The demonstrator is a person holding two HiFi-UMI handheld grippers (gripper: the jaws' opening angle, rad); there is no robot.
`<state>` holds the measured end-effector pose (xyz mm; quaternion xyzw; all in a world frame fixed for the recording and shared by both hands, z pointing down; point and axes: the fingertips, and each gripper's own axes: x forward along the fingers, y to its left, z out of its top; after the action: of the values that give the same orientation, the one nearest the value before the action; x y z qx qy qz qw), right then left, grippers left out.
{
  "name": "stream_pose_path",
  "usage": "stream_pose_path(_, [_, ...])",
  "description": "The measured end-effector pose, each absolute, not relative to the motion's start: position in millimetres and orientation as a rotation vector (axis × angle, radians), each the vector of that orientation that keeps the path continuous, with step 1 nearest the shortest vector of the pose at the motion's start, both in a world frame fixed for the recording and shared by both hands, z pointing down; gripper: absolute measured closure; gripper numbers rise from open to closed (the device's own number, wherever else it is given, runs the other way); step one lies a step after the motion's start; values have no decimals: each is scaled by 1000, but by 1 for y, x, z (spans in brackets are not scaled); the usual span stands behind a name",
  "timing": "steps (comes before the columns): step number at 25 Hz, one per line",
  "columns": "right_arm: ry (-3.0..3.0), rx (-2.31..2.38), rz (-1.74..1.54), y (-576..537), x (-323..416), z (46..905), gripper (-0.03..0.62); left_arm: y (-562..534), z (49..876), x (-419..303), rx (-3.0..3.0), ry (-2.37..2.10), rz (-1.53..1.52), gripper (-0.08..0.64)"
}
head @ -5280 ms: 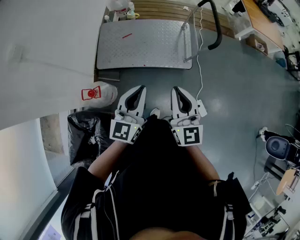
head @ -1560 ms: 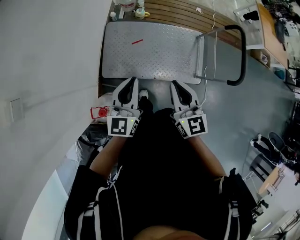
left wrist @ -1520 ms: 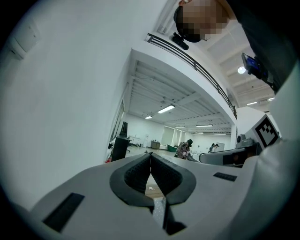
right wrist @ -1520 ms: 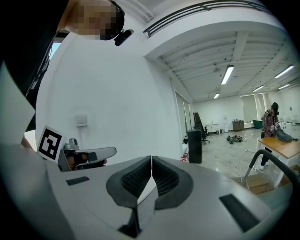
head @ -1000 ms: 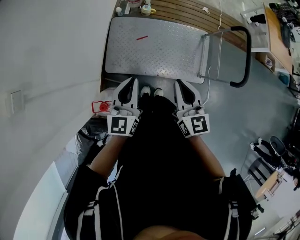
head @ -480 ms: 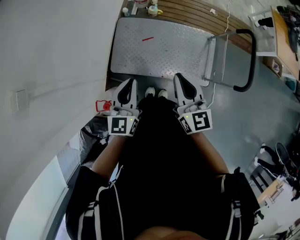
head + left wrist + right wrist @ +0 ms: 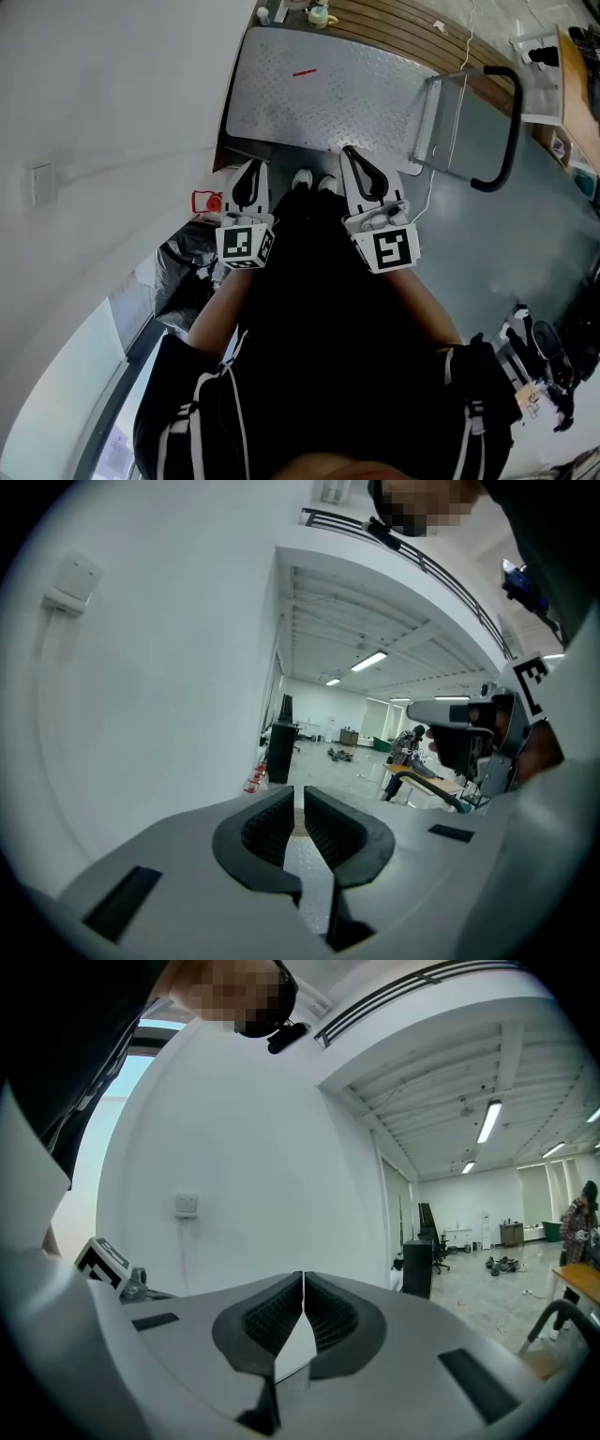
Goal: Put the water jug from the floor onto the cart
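The water jug [image 7: 207,202] shows only its red top on the floor by the white wall, just left of my left gripper [image 7: 251,170]; its body is mostly hidden. The cart [image 7: 319,89] is a grey chequer-plate deck right ahead, with a black handle [image 7: 507,131] at its right end. Both grippers are held side by side over the cart's near edge, the right gripper [image 7: 352,157] a little higher. In the left gripper view the left gripper [image 7: 299,795] has its jaws together and empty. The right gripper [image 7: 303,1280] is shut on nothing.
A black bin bag [image 7: 183,267] lies by the wall behind the jug. The person's shoes [image 7: 302,178] stand at the cart's near edge. Small bottles and a cup [image 7: 322,14] sit past the cart's far end. A wall switch [image 7: 186,1206] is on the white wall.
The left gripper has dropped lower, closer to the floor beside the jug's red top. The right gripper has risen slightly. The head view has swung, so the cart sits more to the right.
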<state>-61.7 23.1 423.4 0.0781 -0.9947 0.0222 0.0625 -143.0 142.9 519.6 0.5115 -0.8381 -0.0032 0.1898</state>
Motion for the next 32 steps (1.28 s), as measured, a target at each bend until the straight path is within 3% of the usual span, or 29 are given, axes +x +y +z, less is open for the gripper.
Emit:
stream_pose_path(3, [-3009, 200, 62, 29, -62, 423, 574, 163, 565, -144, 1336, -2268, 52, 526])
stream_pose_path(5, [-3010, 173, 47, 33, -63, 423, 574, 178, 610, -139, 1260, -2153, 103, 423])
stream_pose_path(9, [-3003, 154, 48, 40, -64, 423, 574, 222, 689, -132, 1111, -1982, 195, 364])
stream_pose_path(14, [-3003, 118, -21, 52, -67, 414, 574, 275, 762, -126, 954, -1867, 153, 359])
stream_pose_path(24, [-2942, 56, -86, 85, -80, 430, 574, 359, 873, -111, 911, -1672, 441, 359])
stream_pose_path(32, [-2872, 2, -73, 108, -97, 473, 574, 411, 956, -113, 780, -1574, 400, 359])
